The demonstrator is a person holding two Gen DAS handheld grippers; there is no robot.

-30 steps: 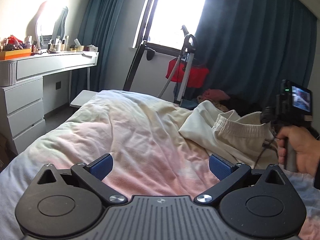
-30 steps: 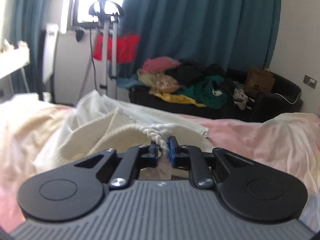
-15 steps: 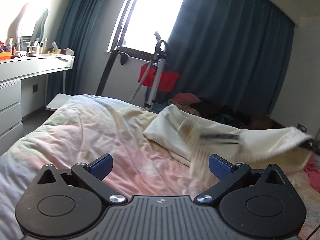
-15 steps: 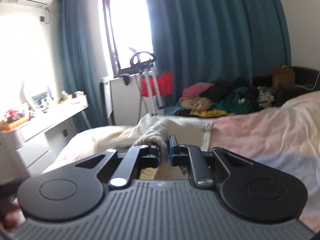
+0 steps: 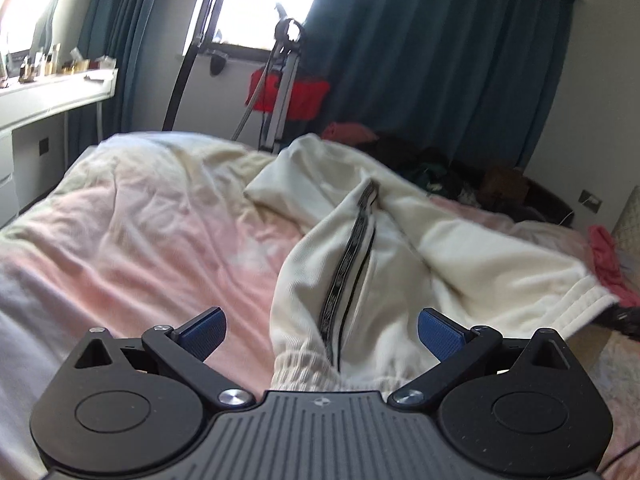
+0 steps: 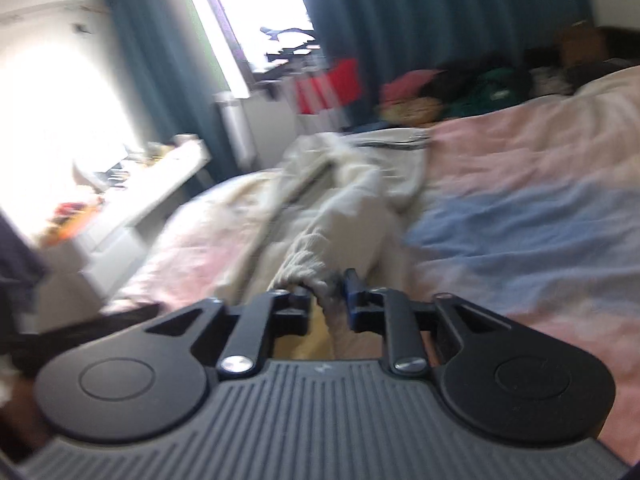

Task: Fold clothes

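1. We are looking at the cream fleece trousers with a black patterned side stripe (image 5: 360,240), which are lying spread across the pink and cream duvet (image 5: 140,232) on the bed, one gathered cuff sitting right in front of the left gripper.
2. Half a second ago, in the left wrist view, the garment was lifted and blurred in mid-air toward the right; now it is draping lower and nearer, with the stripe running straight toward the camera.
3. We are holding the right gripper (image 6: 327,300) clamped on the ribbed waistband (image 6: 304,260) of the trousers, its fingers pressing the bunched cloth between them, just as in the earlier frames.
4. We are keeping the left gripper (image 5: 320,330) spread wide, gripping nothing, its blue pads (image 5: 438,334) standing either side of the cuff without touching it; its opening is unchanged from a second ago.
5. The right wrist view is tilting and smearing with motion, and more blue and pink bedding is showing on its right than before.
6. Beyond the bed, dark teal curtains (image 5: 440,60) are hanging beside the bright window (image 5: 272,0).
7. A white dressing table (image 5: 48,100) is standing at the left, and a pile of mixed clothes (image 6: 460,92) is lying at the far side.
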